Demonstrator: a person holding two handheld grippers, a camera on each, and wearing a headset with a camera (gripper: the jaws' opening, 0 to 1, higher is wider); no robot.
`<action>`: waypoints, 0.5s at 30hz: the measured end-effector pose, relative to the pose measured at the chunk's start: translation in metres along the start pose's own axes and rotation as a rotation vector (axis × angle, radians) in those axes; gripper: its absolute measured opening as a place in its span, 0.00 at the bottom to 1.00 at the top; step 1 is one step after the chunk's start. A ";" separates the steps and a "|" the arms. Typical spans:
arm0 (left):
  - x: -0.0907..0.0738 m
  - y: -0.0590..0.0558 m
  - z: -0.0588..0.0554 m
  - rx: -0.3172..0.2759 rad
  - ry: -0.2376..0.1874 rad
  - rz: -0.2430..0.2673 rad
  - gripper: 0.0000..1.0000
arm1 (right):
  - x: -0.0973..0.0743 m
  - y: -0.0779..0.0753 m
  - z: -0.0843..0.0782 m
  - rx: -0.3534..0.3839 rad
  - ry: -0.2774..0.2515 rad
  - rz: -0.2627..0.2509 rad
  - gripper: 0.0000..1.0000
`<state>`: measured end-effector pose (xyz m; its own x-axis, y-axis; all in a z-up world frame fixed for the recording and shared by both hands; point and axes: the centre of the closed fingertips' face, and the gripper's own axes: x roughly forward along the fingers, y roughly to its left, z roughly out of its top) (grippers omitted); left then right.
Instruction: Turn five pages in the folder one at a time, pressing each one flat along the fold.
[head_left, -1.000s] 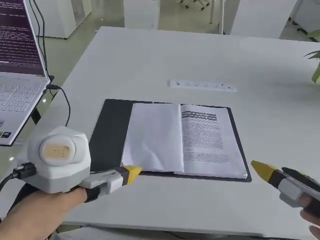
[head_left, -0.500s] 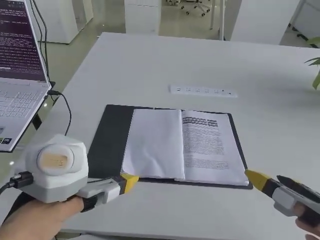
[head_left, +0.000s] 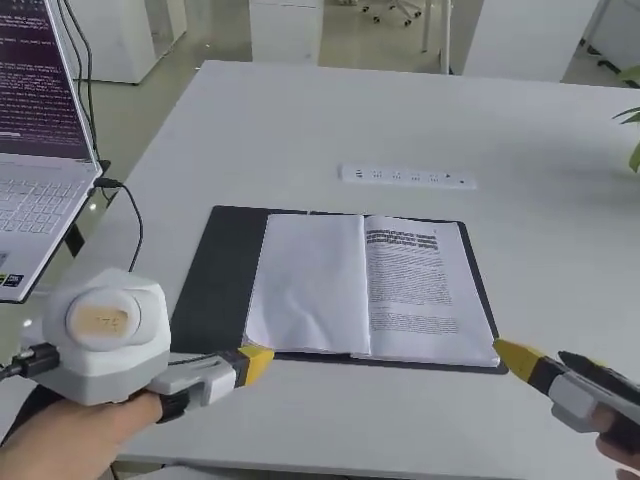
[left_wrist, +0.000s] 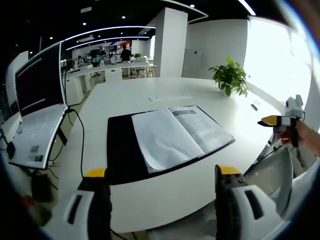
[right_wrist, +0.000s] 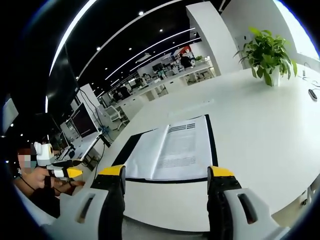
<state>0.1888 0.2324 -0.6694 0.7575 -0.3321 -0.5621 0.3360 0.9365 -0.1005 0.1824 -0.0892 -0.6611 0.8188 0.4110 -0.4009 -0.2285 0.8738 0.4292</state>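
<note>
The black folder lies open on the white table, with a blank white page on the left and a printed page on the right. My left gripper hovers just off the near left corner of the pages, jaws open and holding nothing. My right gripper hangs by the folder's near right corner, also open and holding nothing. Neither touches the paper. Both gripper views look across the folder from the table's near edge.
An open laptop stands at the far left, with a black cable trailing beside it. A white power strip lies behind the folder. A potted plant stands at the table's far right end.
The head camera has shifted slightly. Both grippers have dropped a little towards the near edge and stay open. The pages lie as before.
</note>
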 end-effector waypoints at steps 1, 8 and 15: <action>0.000 -0.001 -0.001 -0.001 0.003 -0.005 0.85 | 0.001 0.001 -0.001 0.000 0.004 0.001 0.66; -0.001 -0.002 -0.002 -0.007 0.006 0.002 0.85 | 0.004 0.003 0.001 0.000 0.003 0.006 0.68; -0.001 -0.004 -0.004 -0.006 0.013 0.003 0.87 | 0.006 0.004 0.002 0.006 0.000 0.009 0.71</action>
<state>0.1837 0.2292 -0.6718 0.7512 -0.3274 -0.5732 0.3298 0.9383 -0.1037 0.1876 -0.0834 -0.6601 0.8165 0.4192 -0.3969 -0.2328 0.8683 0.4380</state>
